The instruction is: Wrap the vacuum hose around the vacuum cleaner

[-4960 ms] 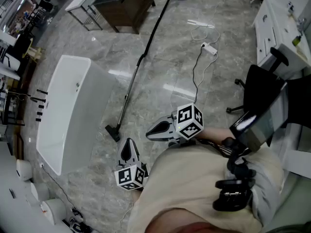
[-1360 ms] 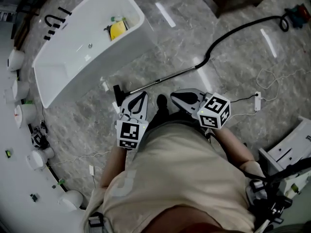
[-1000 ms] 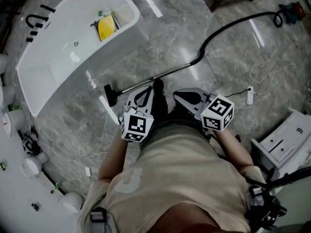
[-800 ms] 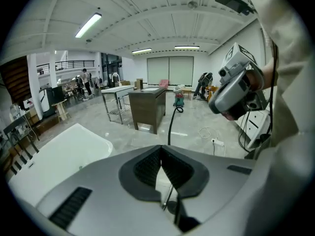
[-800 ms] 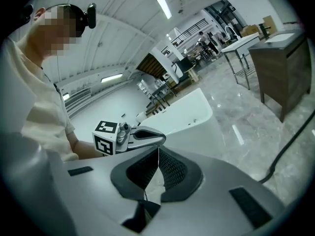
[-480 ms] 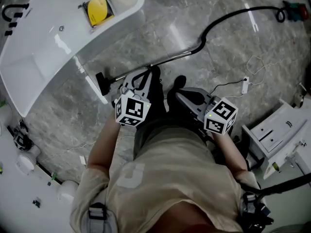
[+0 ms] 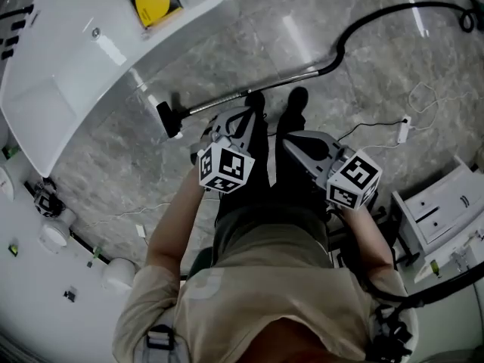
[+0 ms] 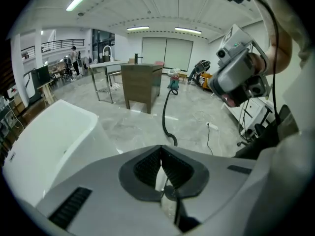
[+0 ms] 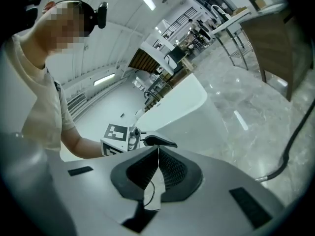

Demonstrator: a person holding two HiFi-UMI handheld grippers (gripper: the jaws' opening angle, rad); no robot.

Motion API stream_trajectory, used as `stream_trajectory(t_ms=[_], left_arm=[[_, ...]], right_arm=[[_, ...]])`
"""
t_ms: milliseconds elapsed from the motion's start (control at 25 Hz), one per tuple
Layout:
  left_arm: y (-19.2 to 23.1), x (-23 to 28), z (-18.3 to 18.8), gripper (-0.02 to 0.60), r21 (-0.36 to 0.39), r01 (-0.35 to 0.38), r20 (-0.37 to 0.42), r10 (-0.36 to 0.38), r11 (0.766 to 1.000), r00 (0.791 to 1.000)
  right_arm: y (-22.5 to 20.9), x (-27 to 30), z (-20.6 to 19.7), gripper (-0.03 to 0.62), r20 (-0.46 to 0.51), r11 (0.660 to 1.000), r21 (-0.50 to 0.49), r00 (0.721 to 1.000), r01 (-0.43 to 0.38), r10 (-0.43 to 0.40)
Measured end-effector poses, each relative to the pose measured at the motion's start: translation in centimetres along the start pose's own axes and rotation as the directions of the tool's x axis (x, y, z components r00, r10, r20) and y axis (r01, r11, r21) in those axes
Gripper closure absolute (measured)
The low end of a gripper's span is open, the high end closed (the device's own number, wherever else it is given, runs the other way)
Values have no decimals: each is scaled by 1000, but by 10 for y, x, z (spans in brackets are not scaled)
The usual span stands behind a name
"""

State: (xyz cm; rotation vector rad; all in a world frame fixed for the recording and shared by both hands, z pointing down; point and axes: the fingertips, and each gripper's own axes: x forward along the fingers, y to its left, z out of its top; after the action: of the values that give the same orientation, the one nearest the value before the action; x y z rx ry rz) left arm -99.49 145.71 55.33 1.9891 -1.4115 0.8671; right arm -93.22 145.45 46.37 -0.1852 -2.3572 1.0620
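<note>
Our left gripper (image 7: 239,118) and right gripper (image 7: 296,141): jaws pressed together, empty | wand (image 7: 219,103) lies crosswise just beyond the left tips | left is nearer

I logged: floor (image 7: 249,36) — glossy veined grey stone; bathtub (image 7: 45,127) — smooth gloss white; vacuum wand (image 7: 302,76), bright metal; vacuum hose (image 7: 344,42), matt black.
</note>
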Motion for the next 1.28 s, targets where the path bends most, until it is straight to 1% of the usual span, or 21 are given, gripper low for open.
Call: stream_trajectory(t_ms=[80, 160, 360, 440, 520, 600, 720, 880, 960, 1040, 1120, 1160, 1200, 1280], left_arm=[[-6, 23, -21, 575, 5, 18, -51, -18, 1000, 999], [-10, 47, -43, 575, -5, 28, -96, -29, 1000, 995], [-9, 120, -101, 575, -6, 35, -173, -35, 999, 984], [-11, 145, -124, 575, 6, 44, -209, -42, 999, 977], [-19, 172, -143, 575, 20, 77, -249, -70, 997, 966], [-30, 199, -152, 575, 23, 112, -273, -101, 993, 957], [-39, 233, -148, 575, 27, 131, -274, -119, 991, 954], [-50, 266, -143, 575, 32, 148, -263, -135, 988, 955], [-54, 283, -148, 575, 44, 170, -264, -153, 984, 952], [-57, 301, -154, 575, 79, 187, -273, -159, 979, 949], [-62, 318, -161, 575, 119, 200, -286, -159, 972, 945], [-63, 325, -167, 575, 131, 206, -297, -160, 970, 941], [-64, 331, -175, 575, 133, 209, -311, -159, 969, 937], [-65, 345, -194, 575, 120, 206, -339, -155, 971, 928]], right_arm=[[-23, 2, -13, 591, -2, 999, 36, 1000, -6, 6], [-48, 5, -26, 591, -11, 999, 52, 1000, -9, 9], [-117, 14, -65, 591, -47, 1000, 25, 999, 17, -16], [-138, 20, -84, 591, -44, 999, 45, 999, 19, -17], [-156, 26, -101, 591, -44, 998, 59, 999, 5, -3], [-163, 36, -112, 591, -61, 999, 32, 997, -38, 40], [-163, 51, -115, 591, -67, 993, -18, 992, -113, 111], [-178, 51, -117, 591, -39, 989, 20, 988, -149, 150], [-189, 53, -120, 591, -54, 981, -22, 980, -191, 190], [-200, 60, -125, 591, -110, 967, -117, 971, -225, 212], [-213, 63, -131, 591, -187, 946, -230, 965, -228, 187], [-219, 63, -135, 591, -214, 937, -269, 963, -222, 166], [-224, 63, -138, 591, -231, 932, -291, 961, -216, 151], [-234, 65, -145, 591, -249, 931, -295, 958, -215, 143]])
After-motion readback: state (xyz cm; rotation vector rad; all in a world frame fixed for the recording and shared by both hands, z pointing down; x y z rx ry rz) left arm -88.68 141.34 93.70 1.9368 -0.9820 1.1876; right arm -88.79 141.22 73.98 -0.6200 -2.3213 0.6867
